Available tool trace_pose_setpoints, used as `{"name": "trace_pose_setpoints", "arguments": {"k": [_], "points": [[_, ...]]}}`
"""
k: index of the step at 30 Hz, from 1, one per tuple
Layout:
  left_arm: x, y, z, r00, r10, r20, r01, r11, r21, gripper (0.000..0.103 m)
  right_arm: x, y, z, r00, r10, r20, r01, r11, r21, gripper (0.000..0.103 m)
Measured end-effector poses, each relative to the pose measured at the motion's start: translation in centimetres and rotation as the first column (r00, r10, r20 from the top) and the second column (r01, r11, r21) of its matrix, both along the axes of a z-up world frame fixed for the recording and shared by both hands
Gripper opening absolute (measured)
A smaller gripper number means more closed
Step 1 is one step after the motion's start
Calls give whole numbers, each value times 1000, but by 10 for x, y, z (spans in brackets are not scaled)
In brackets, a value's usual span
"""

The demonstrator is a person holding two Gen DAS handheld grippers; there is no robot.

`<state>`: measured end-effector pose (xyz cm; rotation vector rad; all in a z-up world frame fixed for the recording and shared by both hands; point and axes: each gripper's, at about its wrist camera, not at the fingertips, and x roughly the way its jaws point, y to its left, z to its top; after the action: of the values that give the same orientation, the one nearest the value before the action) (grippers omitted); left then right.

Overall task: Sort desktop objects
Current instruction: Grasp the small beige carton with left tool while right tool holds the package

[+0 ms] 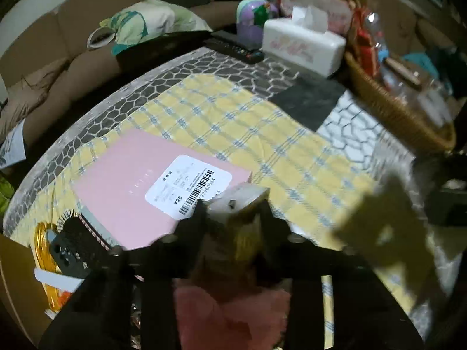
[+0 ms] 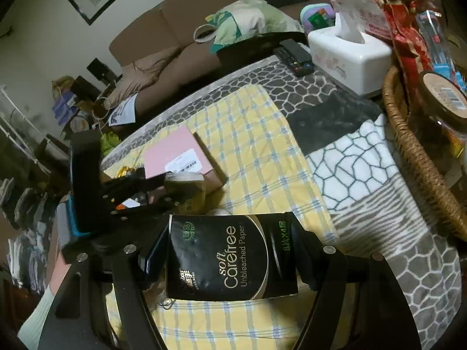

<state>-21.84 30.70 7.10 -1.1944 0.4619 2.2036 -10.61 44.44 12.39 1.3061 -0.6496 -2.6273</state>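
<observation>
Right now, by the two wrist views:
Left gripper point(image 1: 233, 204): jaws drawn close on a small tan tissue pack point(image 1: 243, 201), pads pressing its sides; the pack is blurred and sits over the near corner of the pink box.
Same gripper from the right wrist view point(image 2: 178, 188): it reaches in from the left with the small tan tissue pack between its fingers, just beside the pink box.
Right gripper point(image 2: 230, 250): jaws held wide, clamped on the two ends of a black tissue pack point(image 2: 230, 258) printed "soft Carefree Unbleached Paper"; the pack lies crosswise between the fingers, above the cloth.
Pink box point(image 1: 140, 186): flat on the yellow checked cloth point(image 1: 262, 122), white barcode label facing up, at the left part of the desk.
Desk point(image 1: 175, 70): covered by a grey stone-pattern cover, with the yellow checked cloth over its middle.
White tissue box point(image 1: 303, 45): far side of the desk, a tissue sticking up, near the remote controls point(image 1: 236, 45).
Wicker basket point(image 1: 388, 108): right edge of the desk, full of packets and bottles.
Sofa point(image 1: 58, 52): behind the desk, with bedding on it.
</observation>
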Motion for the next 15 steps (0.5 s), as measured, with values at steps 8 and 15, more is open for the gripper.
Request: {"name": "trace_pose_setpoints", "arguments": {"k": [8, 15], "points": [[17, -65, 81, 999, 54, -7, -51, 975, 218, 21, 5, -29, 18, 998, 48, -37, -48, 999, 26, 75], [16, -59, 71, 999, 47, -25, -42, 984, 174, 88, 19, -31, 24, 999, 17, -41, -17, 1000, 3, 75]]}}
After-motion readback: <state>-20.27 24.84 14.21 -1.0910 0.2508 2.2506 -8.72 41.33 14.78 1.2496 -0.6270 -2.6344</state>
